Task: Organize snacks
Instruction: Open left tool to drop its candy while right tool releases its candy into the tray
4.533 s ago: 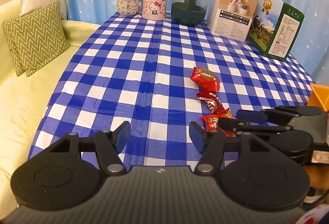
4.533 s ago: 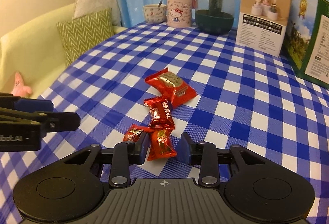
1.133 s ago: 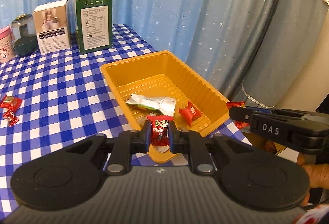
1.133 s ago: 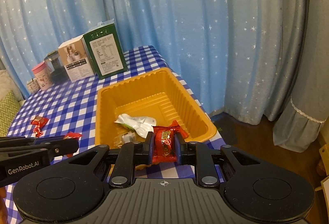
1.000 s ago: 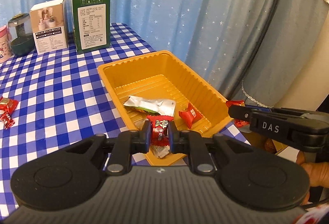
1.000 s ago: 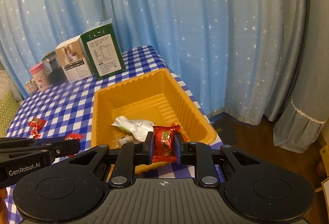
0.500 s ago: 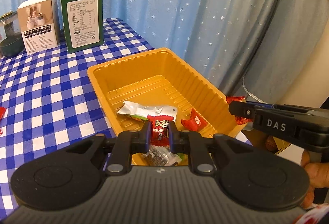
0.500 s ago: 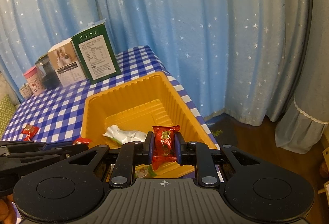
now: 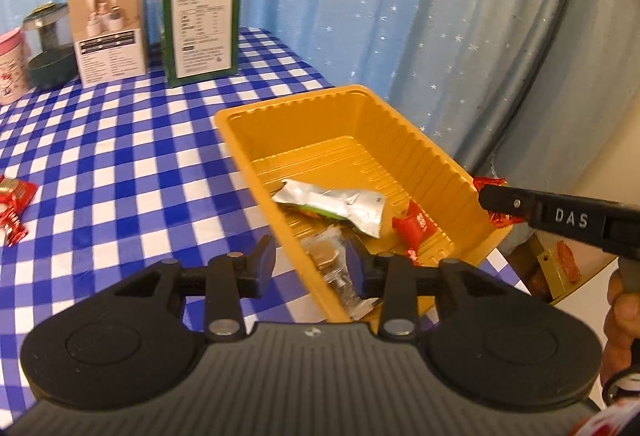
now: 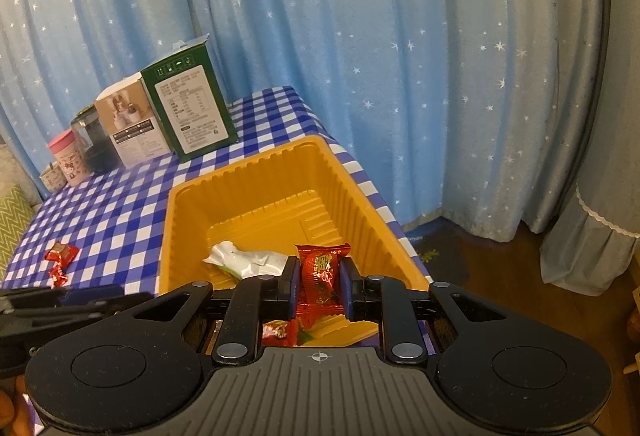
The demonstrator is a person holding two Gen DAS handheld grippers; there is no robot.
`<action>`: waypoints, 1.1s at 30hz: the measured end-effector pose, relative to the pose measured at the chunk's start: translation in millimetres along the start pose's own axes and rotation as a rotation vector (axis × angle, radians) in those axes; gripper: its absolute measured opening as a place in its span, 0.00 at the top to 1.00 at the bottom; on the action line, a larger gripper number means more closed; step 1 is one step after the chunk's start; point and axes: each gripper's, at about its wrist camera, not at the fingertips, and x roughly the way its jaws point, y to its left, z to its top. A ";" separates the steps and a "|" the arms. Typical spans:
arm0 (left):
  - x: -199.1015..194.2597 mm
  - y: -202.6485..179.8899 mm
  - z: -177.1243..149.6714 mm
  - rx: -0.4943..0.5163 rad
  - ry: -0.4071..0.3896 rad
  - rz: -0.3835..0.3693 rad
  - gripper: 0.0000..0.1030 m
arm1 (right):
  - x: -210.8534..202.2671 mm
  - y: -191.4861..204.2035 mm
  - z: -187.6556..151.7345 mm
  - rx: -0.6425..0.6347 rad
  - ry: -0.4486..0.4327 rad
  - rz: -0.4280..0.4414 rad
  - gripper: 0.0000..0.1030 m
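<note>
Far left on the checked cloth, two red candies lie loose, well apart from the tray. Left gripper over the tray's near corner, jaws opening, nothing gripped between them; a clear wrapper lies below in the tray beside a silver packet and a red sweet. Right gripper clenched on a red candy above the tray's near end. Risk: released this close to the rim, it could drop outside onto cloth or floor.

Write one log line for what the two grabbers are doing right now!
left gripper: jaws opening, empty, over yellow tray | right gripper: shut on red candy above tray | two red snacks left on tablecloth
</note>
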 end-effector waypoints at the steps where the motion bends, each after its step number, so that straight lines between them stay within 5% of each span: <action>1: -2.6 1.7 -1.0 -0.003 -0.004 0.006 0.67 | 0.2 0.8 0.5 -0.001 0.000 0.005 0.79; 10: -14.3 17.2 -3.6 -0.049 -0.023 0.023 0.65 | 7.2 10.8 12.4 0.021 0.002 0.105 0.79; 12: -16.5 20.8 -5.1 -0.058 -0.026 0.028 0.61 | 8.7 11.8 15.4 0.035 0.002 0.132 0.64; 13: -18.0 22.7 -6.3 -0.061 -0.027 0.031 0.61 | 7.9 11.1 16.3 0.048 -0.004 0.142 0.42; 14: -19.4 24.3 -7.5 -0.062 -0.028 0.035 0.60 | 6.2 9.9 16.8 0.060 -0.015 0.144 0.34; 33: -78.2 45.7 -35.3 -0.101 -0.044 0.108 0.42 | -43.1 15.9 -27.2 0.085 0.042 0.071 0.34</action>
